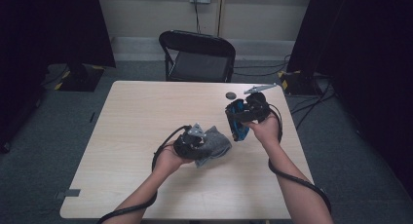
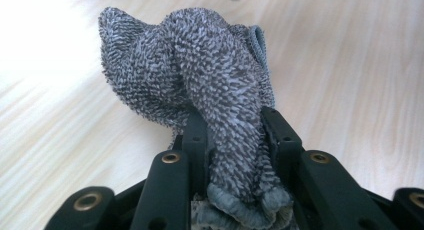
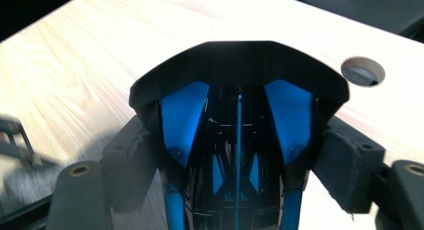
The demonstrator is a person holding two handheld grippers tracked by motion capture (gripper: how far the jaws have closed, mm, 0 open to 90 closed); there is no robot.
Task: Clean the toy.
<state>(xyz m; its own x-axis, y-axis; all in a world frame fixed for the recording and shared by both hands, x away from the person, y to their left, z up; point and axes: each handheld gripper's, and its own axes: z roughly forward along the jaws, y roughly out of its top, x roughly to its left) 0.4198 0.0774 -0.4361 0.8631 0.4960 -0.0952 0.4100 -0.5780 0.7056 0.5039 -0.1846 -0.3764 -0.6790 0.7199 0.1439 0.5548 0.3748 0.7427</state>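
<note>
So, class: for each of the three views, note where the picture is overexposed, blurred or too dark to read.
High view: the table is evenly lit, the room's side edges nearly black. Left gripper view: the grey cloth is sharp, the tabletop at upper left washes out white. Right gripper view: the black-and-blue object is fairly clear, glare whitens the wood above it, and the lower left corner is smeared.

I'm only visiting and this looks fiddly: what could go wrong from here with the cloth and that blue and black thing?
1. The left gripper pinches just a bunched fold of the grey cloth; it could slip free or drag across the table.
2. The blue and black object is glossy and held up off the table by the right gripper; pressing on it with the cloth might twist it loose.
</note>
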